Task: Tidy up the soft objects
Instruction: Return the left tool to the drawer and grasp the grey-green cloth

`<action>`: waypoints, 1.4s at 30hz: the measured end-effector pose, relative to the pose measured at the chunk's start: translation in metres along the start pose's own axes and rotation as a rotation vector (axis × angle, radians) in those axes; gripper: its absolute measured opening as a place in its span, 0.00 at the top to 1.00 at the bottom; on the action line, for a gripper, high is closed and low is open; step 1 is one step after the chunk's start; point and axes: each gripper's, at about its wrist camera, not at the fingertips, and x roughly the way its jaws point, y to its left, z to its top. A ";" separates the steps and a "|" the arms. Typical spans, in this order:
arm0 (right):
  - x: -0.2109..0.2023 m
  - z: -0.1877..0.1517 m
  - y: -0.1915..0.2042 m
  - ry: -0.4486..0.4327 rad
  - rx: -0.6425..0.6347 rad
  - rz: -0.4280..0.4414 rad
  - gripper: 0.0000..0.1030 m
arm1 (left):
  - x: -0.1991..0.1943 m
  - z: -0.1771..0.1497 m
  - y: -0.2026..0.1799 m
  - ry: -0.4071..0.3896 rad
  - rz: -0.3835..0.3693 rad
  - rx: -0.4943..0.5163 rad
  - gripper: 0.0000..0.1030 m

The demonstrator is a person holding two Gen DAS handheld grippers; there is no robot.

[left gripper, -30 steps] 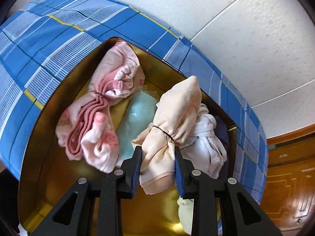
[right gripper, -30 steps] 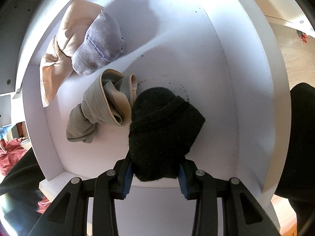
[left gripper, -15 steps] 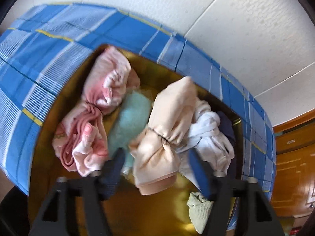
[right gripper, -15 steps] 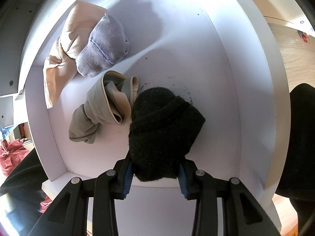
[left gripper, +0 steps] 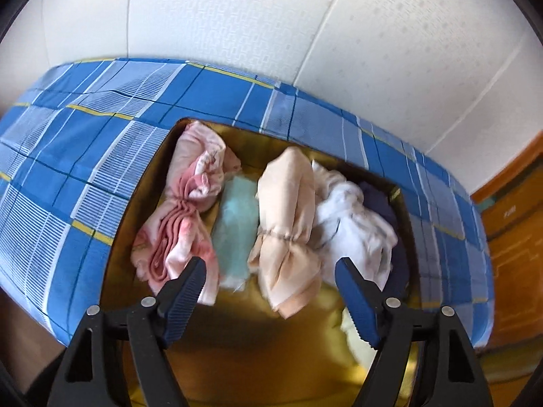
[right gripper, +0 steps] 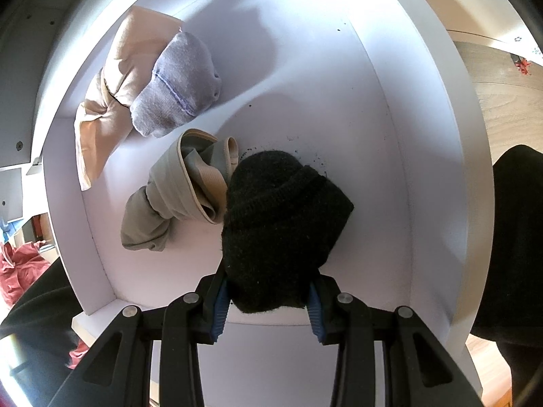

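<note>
Between the left claw's spread fingers, the peach bundle lay free

Just ahead of the left claw [left gripper: 269, 291], its jaws had just been opening and had let go of the peach cloth bundle [left gripper: 288, 234], which sat in the gold-lined box [left gripper: 305, 356] between the mint bundle [left gripper: 237, 224] and the white one [left gripper: 356, 230]. That piece looked put away. Inside the right claw [right gripper: 268, 300], the black knit sock [right gripper: 281, 224] was clenched over the white drawer [right gripper: 339, 108], not yet dropped.

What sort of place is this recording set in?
Most likely a bedroom at home: a bed under a blue plaid sheet, a gold-lined box of bundled clothes on it, and a white drawer holding rolled socks.
</note>
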 end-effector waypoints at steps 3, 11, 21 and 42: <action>0.000 0.000 0.001 -0.003 0.004 -0.005 0.63 | -0.001 -0.009 0.003 0.004 -0.010 0.040 0.22; -0.002 -0.001 0.005 -0.010 0.004 -0.023 0.63 | -0.039 -0.037 -0.001 -0.094 -0.051 0.192 0.16; -0.005 -0.006 0.014 -0.031 0.015 -0.044 0.63 | -0.083 -0.100 -0.021 -0.189 -0.092 0.446 0.11; 0.002 -0.013 0.036 -0.030 -0.023 -0.096 0.63 | 0.024 -0.245 0.009 0.167 0.048 0.629 0.03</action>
